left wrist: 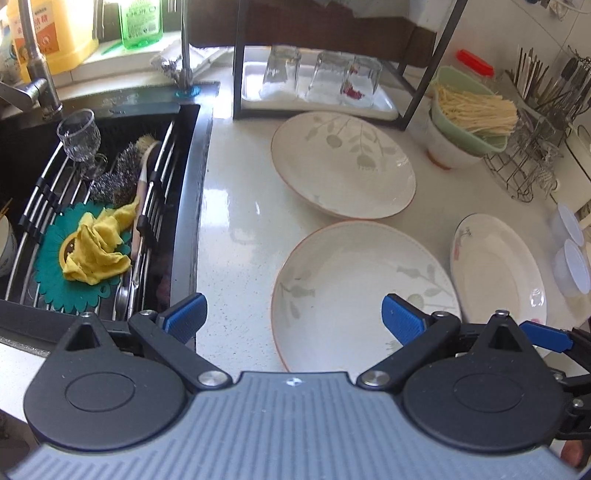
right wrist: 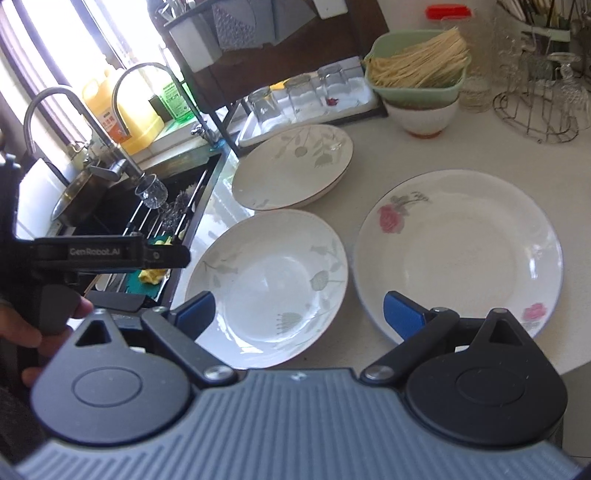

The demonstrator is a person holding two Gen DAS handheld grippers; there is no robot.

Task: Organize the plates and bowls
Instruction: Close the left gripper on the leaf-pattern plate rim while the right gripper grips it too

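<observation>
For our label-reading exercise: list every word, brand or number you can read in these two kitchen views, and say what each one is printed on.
"GenRobot.AI": on the black arm of the left gripper, seen in the right wrist view.
Yellow detergent jug: orange label with Chinese characters, too blurred to read.
Green bottle: label print too small to read.
Plates, bowls and glasses: pictures only, no text.

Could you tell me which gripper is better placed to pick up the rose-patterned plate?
Probably the right gripper: open, the rose plate lies by its right finger, while the left gripper hangs over a leaf-patterned plate.
</observation>
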